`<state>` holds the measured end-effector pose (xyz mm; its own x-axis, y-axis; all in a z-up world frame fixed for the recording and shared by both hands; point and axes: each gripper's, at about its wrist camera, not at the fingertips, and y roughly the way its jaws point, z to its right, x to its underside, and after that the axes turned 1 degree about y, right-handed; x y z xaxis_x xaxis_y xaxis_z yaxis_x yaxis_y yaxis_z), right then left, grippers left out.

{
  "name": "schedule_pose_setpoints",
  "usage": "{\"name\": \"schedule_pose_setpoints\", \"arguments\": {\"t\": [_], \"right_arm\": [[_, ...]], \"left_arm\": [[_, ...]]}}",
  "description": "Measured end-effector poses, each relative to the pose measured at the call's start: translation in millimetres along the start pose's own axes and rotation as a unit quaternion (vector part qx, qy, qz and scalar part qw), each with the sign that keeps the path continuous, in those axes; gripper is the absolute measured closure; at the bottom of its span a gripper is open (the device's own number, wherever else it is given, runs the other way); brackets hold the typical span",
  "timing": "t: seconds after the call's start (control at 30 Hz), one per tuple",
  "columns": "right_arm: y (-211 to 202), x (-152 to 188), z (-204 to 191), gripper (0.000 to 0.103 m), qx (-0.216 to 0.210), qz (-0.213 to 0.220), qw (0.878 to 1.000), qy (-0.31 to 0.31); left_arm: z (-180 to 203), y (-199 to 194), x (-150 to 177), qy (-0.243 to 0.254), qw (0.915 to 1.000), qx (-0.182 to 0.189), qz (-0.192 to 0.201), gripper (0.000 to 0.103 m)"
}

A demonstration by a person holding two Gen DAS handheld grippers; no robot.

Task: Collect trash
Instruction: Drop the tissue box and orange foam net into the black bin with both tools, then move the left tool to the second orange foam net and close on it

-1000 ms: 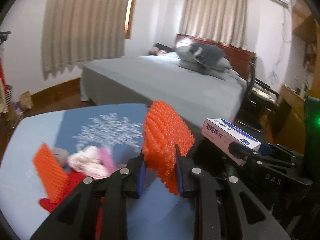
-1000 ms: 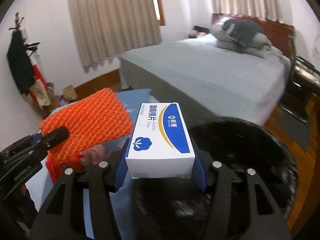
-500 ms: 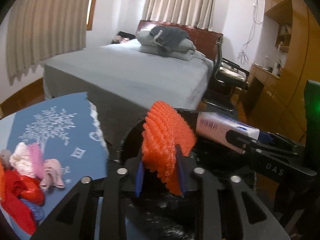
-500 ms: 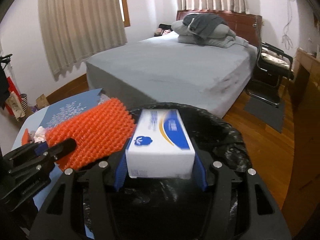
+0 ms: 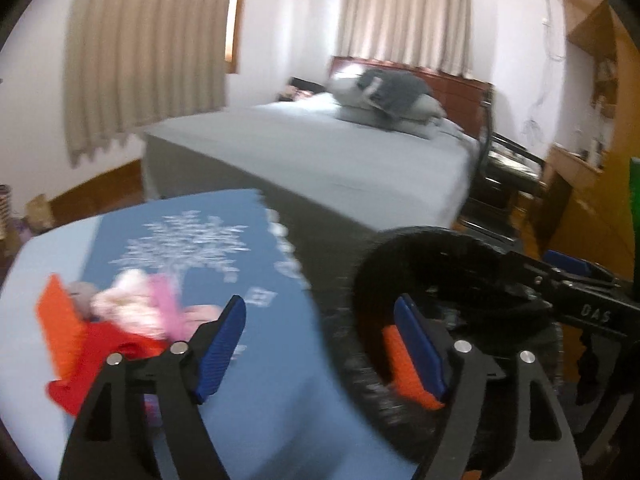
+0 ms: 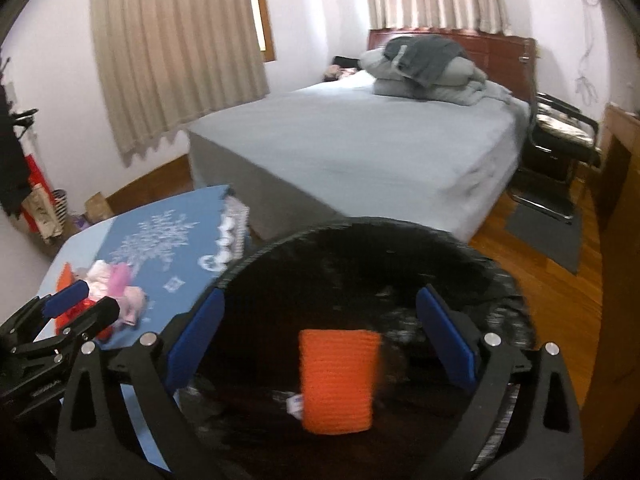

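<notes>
Both grippers have just been opening and now gape empty: the right gripper (image 6: pixel 318 330) over the black-lined trash bin (image 6: pixel 500 280), the left gripper (image 5: pixel 320 336) at its rim. The bumpy orange foam sheet (image 6: pixel 338 380), released, now lies inside the bin. Crumpled soft scraps (image 5: pixel 132 308) remain on the blue-clothed table (image 5: pixel 256 392).

My left tool (image 5: pixel 320 334) points forward and downward, its jaws spread wide with nothing between the blue pads (image 5: pixel 222 346); they have just been opening. My right tool (image 6: pixel 318 330) is angled downward too, its jaws as wide as they go and empty, also having just been opening. In the right wrist view the left tool (image 6: pixel 86 300) sits at the lower left edge, its two fingers apart. In the left wrist view the right tool (image 5: pixel 560 268) reaches in from the right edge.
</notes>
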<state>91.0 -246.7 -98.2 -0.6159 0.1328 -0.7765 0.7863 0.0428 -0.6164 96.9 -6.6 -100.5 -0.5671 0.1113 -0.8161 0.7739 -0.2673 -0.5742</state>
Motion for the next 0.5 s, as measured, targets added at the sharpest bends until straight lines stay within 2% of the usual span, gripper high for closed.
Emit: {"name": "schedule_pose_setpoints", "arguments": {"t": [0.17, 0.3, 0.5], "right_arm": [[12.6, -7.1, -47.5, 0.009, -0.045, 0.000, 0.999, -0.023], [25.3, -8.7, -88.6, 0.009, -0.078, -0.006, 0.996, -0.046], [39.9, -11.3, -130.4, 0.009, -0.104, -0.011, 0.992, -0.070]], "left_arm": [[-44.0, -17.0, 2.6, -0.017, 0.9974, -0.069, 0.015, 0.024], [-88.0, -28.4, 10.8, -0.043, 0.9907, -0.128, 0.016, 0.024], [-135.3, -34.0, 25.9, -0.073, 0.9814, -0.178, 0.004, 0.024]]}}
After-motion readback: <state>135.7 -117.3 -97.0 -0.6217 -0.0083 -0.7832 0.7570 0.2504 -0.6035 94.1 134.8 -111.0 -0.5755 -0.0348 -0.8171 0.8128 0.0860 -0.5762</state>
